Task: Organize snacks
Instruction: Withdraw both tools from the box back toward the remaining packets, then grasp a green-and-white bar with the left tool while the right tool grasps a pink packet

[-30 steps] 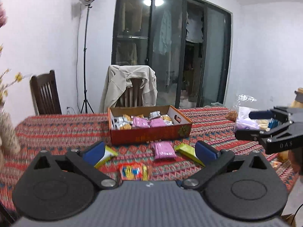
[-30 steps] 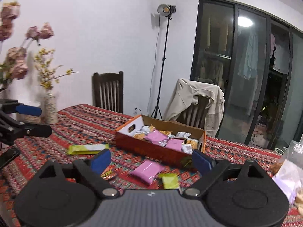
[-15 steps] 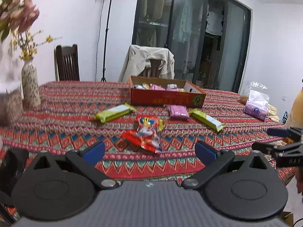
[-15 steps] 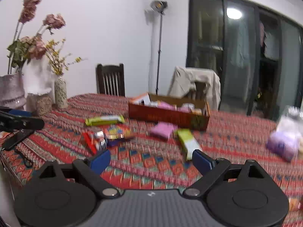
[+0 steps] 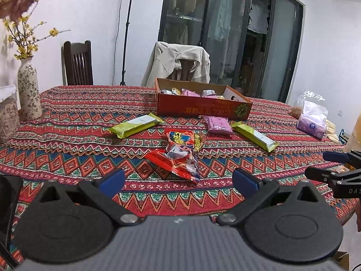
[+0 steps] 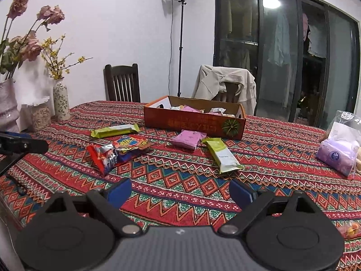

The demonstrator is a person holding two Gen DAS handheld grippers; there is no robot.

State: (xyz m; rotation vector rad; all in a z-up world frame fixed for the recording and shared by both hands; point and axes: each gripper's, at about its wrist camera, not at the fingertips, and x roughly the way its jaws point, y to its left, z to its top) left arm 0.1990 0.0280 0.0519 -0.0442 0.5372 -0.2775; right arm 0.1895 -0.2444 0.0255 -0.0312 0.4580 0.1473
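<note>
An orange cardboard box (image 5: 203, 109) (image 6: 194, 122) holding several snack packs stands mid-table. In front of it lie loose snacks: a green bar (image 5: 136, 125) (image 6: 115, 130) at left, a second green bar (image 5: 253, 136) (image 6: 222, 154) at right, a pink pack (image 5: 217, 125) (image 6: 187, 139), a colourful pack (image 5: 183, 139) (image 6: 130, 145) and a red wrapper (image 5: 173, 164) (image 6: 100, 158). My left gripper (image 5: 178, 180) is open and empty, just short of the red wrapper. My right gripper (image 6: 179, 192) is open and empty near the table's front edge.
A patterned red tablecloth (image 6: 180, 180) covers the table. Vases with flowers (image 5: 28, 90) (image 6: 61, 101) stand at the left. A purple tissue pack in a plastic bag (image 5: 312, 123) (image 6: 338, 153) sits at the right. Two chairs stand behind the table.
Both grippers have pulled back from the box toward the table's front edge and dropped lower. The loose snacks now lie ahead of the open fingers.
</note>
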